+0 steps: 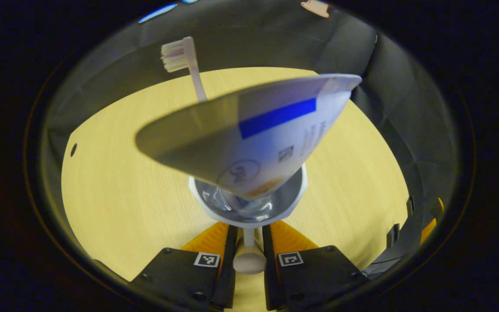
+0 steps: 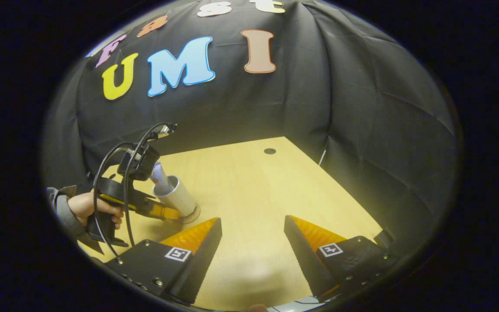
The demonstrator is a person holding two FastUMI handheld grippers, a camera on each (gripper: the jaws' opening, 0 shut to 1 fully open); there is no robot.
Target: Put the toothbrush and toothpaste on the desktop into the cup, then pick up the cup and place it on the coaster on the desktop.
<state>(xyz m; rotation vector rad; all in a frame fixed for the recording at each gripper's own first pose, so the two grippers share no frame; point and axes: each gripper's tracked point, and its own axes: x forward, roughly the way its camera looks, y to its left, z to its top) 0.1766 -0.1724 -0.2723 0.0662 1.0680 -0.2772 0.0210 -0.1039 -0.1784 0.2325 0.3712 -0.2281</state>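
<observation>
Two orange fingers of left gripper (image 1: 249, 236) pinch the handle of the white cylindrical cup (image 1: 249, 203) | white-and-blue toothpaste tube (image 1: 258, 134) and white toothbrush (image 1: 186, 65) stand inside | cup sits on round coaster (image 2: 191, 215), pale wooden tabletop (image 2: 249, 186) | right gripper (image 2: 253, 236) fingers spread, holding nothing

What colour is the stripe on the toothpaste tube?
Blue, on the white toothpaste tube that stands in the cup; the left gripper view shows it best.
</observation>
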